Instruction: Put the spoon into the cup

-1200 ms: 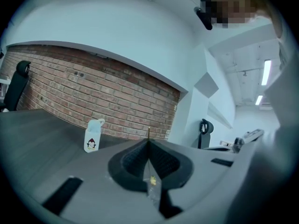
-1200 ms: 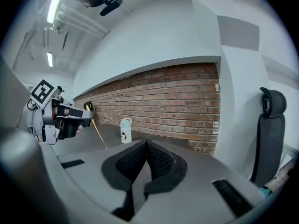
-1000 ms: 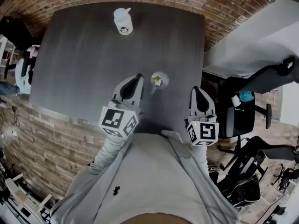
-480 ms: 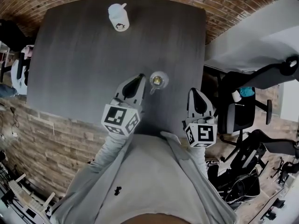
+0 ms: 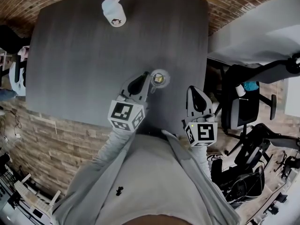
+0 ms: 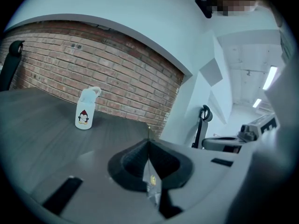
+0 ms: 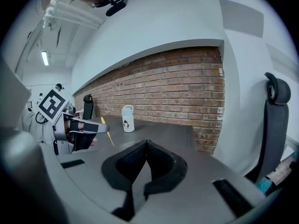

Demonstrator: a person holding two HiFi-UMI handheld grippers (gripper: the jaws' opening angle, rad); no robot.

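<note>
showing what the head view barely does, the right gripper view catches a thin yellow spoon (image 7: 108, 133) pinched in the left tongs (image 5: 147, 78), just beside the clear round glass cup (image 5: 160, 78) on the dark matte bench (image 5: 84, 64); the right tongs (image 7: 146, 143) are closed on nothing.

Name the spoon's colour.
The spoon is yellow, shown best in the right gripper view.

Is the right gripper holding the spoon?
No, the right gripper has its jaws closed on nothing; the left gripper holds the yellow spoon.
</note>
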